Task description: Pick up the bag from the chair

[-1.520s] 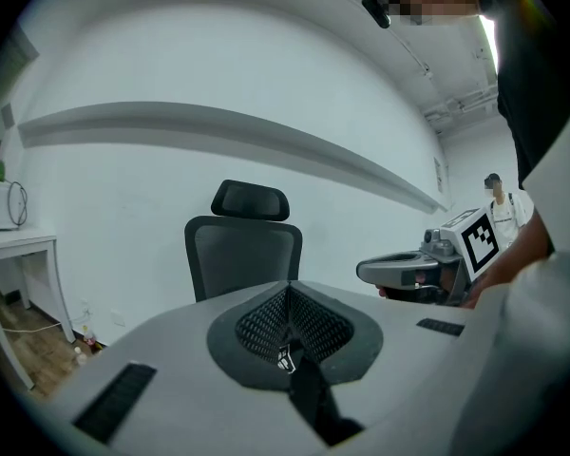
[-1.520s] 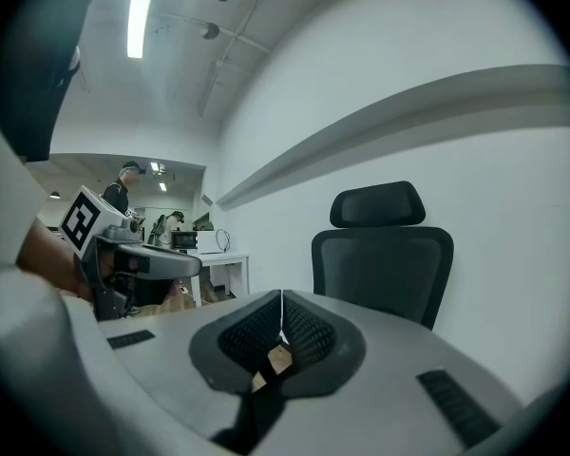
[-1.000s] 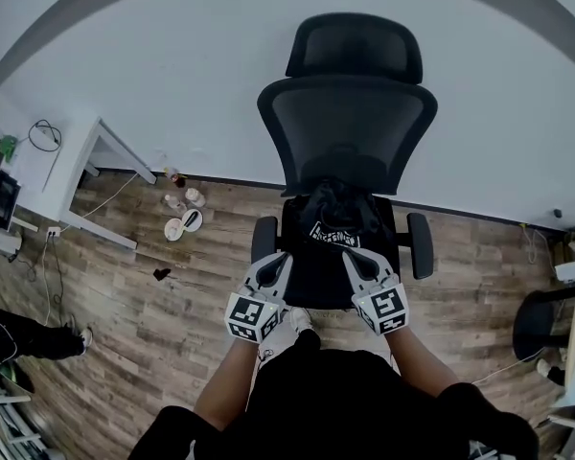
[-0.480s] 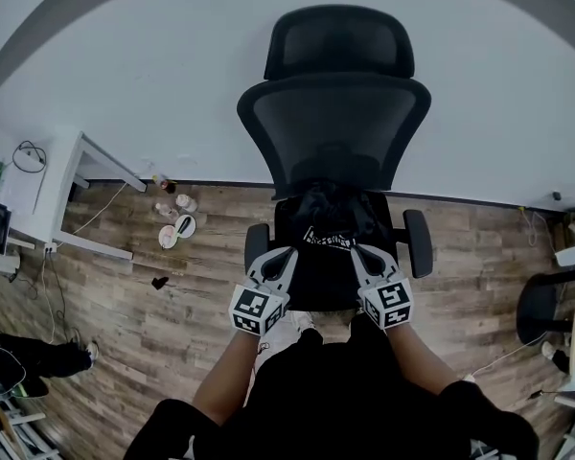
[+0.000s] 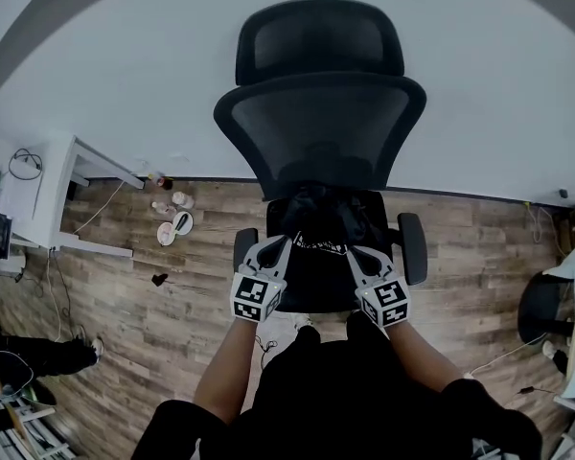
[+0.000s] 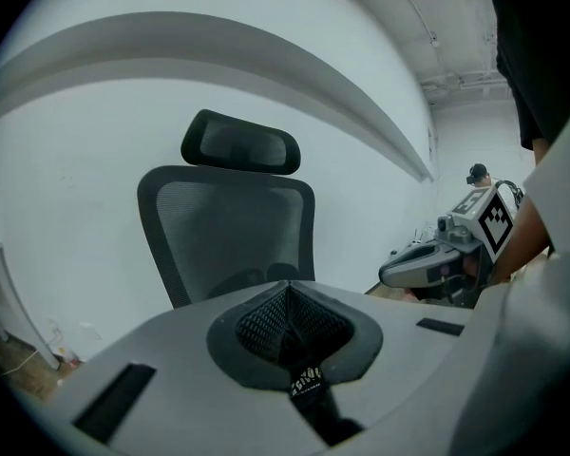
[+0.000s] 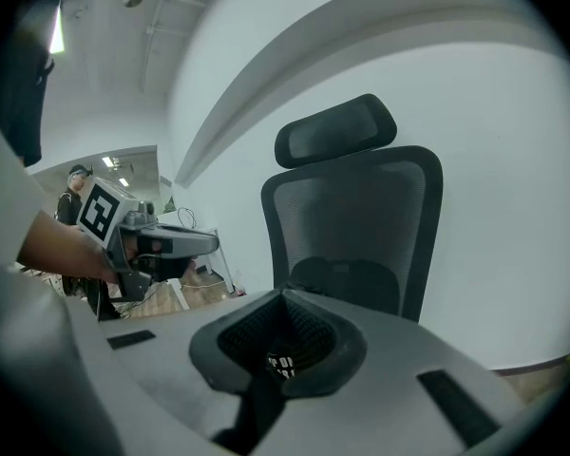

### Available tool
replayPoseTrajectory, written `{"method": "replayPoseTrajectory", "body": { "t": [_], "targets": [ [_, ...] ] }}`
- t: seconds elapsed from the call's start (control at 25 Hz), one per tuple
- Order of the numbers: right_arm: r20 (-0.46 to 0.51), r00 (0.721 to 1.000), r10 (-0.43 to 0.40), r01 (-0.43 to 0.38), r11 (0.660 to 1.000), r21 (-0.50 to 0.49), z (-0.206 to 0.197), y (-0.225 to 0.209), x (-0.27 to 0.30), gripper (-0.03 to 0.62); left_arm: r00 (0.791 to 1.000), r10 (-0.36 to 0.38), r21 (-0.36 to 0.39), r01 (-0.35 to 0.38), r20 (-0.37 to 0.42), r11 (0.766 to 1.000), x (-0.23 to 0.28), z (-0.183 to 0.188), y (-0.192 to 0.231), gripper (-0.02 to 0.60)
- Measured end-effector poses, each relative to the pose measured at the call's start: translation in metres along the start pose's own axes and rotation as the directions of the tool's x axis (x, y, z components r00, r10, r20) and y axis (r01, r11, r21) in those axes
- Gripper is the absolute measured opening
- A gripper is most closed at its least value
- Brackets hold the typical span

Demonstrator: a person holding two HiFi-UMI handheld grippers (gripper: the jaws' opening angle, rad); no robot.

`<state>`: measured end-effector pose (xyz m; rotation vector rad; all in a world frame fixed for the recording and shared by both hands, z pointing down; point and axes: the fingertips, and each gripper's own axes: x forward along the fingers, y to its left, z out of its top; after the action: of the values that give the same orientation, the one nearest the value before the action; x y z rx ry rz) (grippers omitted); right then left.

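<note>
Subject item: the black soft fabric bag [image 5: 328, 214] lies on the seat [image 5: 316, 281] of the black mesh-backed office chair with headrest [image 5: 321, 123]. It is pushed to the rear against the foot of the backrest, with white print along its near edge.

Left gripper [image 5: 278, 250]: held over the front left part of the seat, tips pointing at the bag's near left edge. Contact with the bag cannot be confirmed from the head view. In the left gripper view the jaws [image 6: 285, 297] stand closed, dark ribbed pads meeting along a centre seam with no bag fabric between the tips. The bag [image 6: 256, 278] shows just past them as a dark lump.

Right gripper [image 5: 356, 257]: held over the front right part of the seat, near the bag's near right edge. Its jaws [image 7: 285, 302] are likewise closed pad to pad, and the bag [image 7: 347, 275] sits beyond the tips.

The two grippers are near each other, flanking the bag's front. The chair stands on a wood-plank floor [image 5: 172, 295].
</note>
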<state>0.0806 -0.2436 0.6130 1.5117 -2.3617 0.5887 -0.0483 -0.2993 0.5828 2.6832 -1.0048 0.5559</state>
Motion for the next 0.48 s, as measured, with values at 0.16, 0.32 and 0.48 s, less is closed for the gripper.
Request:
{"method": "replayPoseTrajectory", "body": {
  "t": [0.16,0.32,0.48],
  "targets": [
    [-0.008,1.0,-0.012,0.012,1.0,0.01,-0.003,-0.017,0.009,0.021,0.999,0.001,-0.009,-0.001,-0.045,1.0,0.02,-0.017,0.006,0.022],
    [-0.048,0.999,0.005,-0.003,0.999,0.035,-0.014,-0.03,0.027,0.023,0.995,0.039,-0.024,-0.041,-0.088,0.999,0.038,-0.033,0.023,0.023],
    [-0.112,0.993,0.033,-0.022,0.995,0.096,-0.032,-0.045,0.049,0.176,0.988,0.058,-0.057,-0.067,-0.142,0.996,0.057,-0.05,0.038,0.053]
  ]
}}
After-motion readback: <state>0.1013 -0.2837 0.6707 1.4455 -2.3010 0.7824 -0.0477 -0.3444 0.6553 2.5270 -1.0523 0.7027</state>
